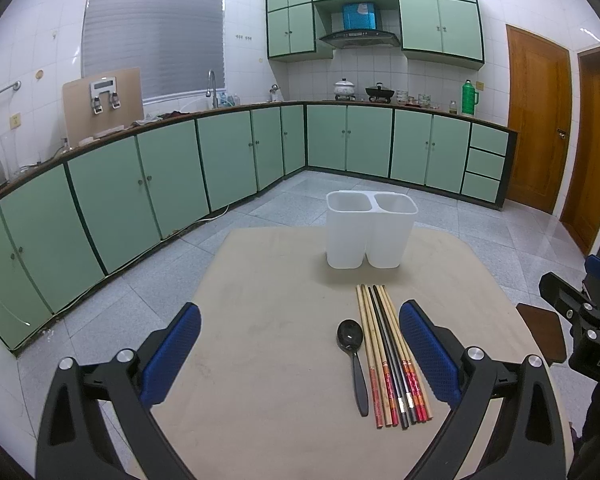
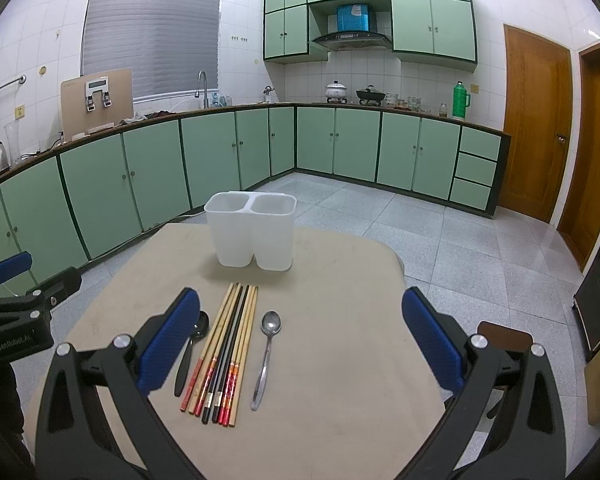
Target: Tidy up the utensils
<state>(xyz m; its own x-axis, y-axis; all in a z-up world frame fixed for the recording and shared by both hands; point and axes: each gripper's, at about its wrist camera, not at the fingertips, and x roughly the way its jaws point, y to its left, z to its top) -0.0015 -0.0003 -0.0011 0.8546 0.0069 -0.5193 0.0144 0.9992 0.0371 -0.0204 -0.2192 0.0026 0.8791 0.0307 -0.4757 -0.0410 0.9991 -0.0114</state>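
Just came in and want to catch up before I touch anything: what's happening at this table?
A person holds two hand-held grippers over the table, both open and empty: the left hand-held gripper and the right hand-held gripper. Nothing is sorted yet. The chopsticks lie bundled side by side, a black spoon on their left, a metal spoon on their right. The white two-compartment holder stands behind them, apparently empty.

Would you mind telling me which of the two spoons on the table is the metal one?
The silver spoon, right of the chopsticks, is metal and shiny; the black spoon, left of them, is dark plastic.
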